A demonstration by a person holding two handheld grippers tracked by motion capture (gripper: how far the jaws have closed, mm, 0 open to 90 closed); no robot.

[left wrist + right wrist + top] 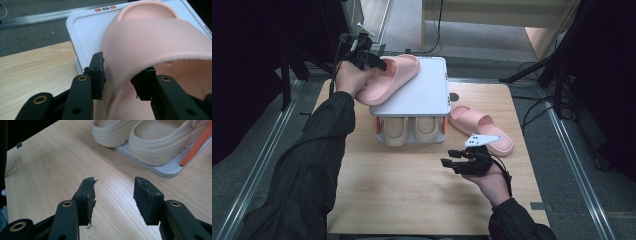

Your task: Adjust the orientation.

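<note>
The left gripper (379,64) is up at the far left corner of the white rack (432,90), and its jaws are clamped on the strap of a pink slipper (389,80). In the left gripper view you see it close up: the left gripper (122,75) has one jaw pressed on the outside of the pink slipper (155,42) strap and the other tucked under the arch, pinching the band between them. The slipper lies slantwise on the rack's top shelf (82,32), toe toward the far edge, heel hanging past the shelf's left edge by the hand. Below, on the lower shelf, a pair of beige clogs (412,130) sits side by side, facing the near edge of the tabletop (412,195). A second pink slipper (482,129) lies on the tabletop just right of the rack, toward the right edge. The right gripper (452,165) hangs over the tabletop near that second slipper, in front of the rack's near right corner. In the right gripper view, the right gripper (113,195) has its jaws spread wide with nothing between them, bare wood beneath, the beige clogs (150,137) ahead.
</note>
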